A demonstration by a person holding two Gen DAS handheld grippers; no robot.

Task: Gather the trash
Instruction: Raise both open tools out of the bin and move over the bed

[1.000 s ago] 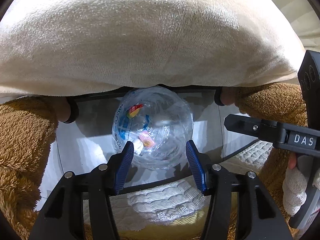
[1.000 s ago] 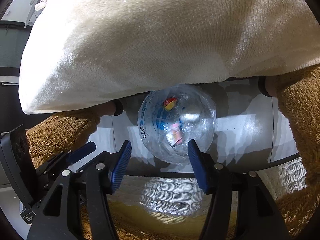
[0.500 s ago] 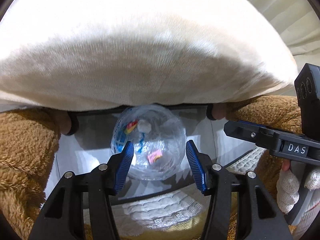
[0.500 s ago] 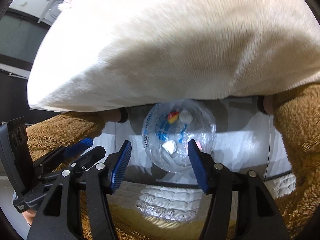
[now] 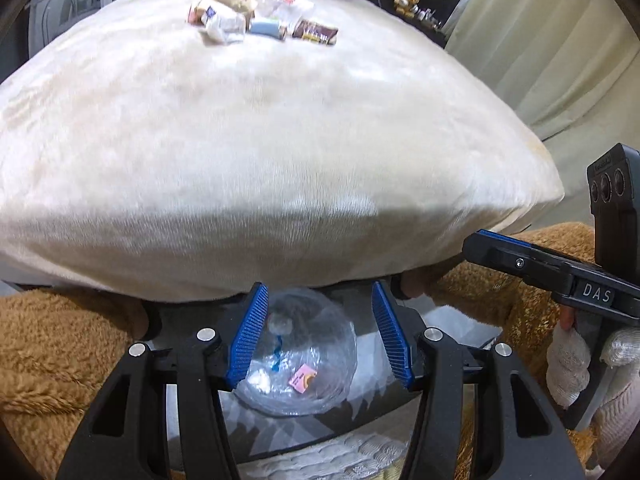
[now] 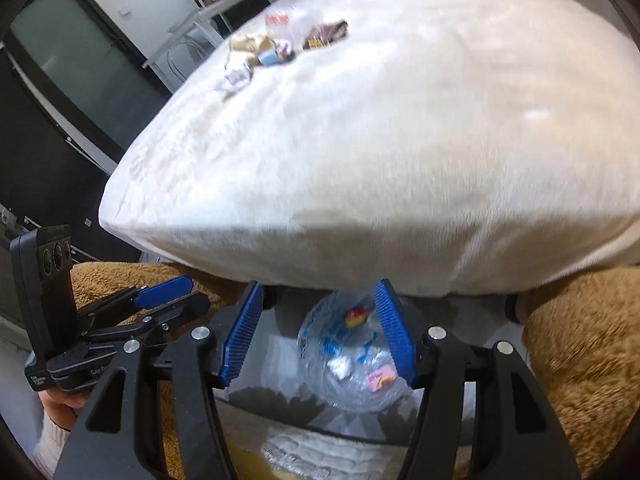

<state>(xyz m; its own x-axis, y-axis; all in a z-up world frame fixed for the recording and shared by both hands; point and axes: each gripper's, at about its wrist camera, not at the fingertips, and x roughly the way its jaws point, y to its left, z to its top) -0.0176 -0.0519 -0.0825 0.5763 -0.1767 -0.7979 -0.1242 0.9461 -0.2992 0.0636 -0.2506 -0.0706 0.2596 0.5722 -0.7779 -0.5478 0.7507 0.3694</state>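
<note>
Two grippers stand with jaws spread wide and empty: the left gripper (image 5: 316, 336) and right gripper (image 6: 318, 334) both frame a clear bag (image 5: 298, 354) low in the frame, on a glossy surface under a cream cushion (image 5: 260, 152). Several wrappers (image 5: 262, 14) lie at the cushion's top centre, far from both grippers.

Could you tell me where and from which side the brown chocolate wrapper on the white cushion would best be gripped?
The brown wrapper lies flat on the cushion, at the right end of the litter pile, with bare plush on its right. I would probably pinch its free right edge from above, jaws across its short width. Both the left gripper and right gripper are open.
</note>
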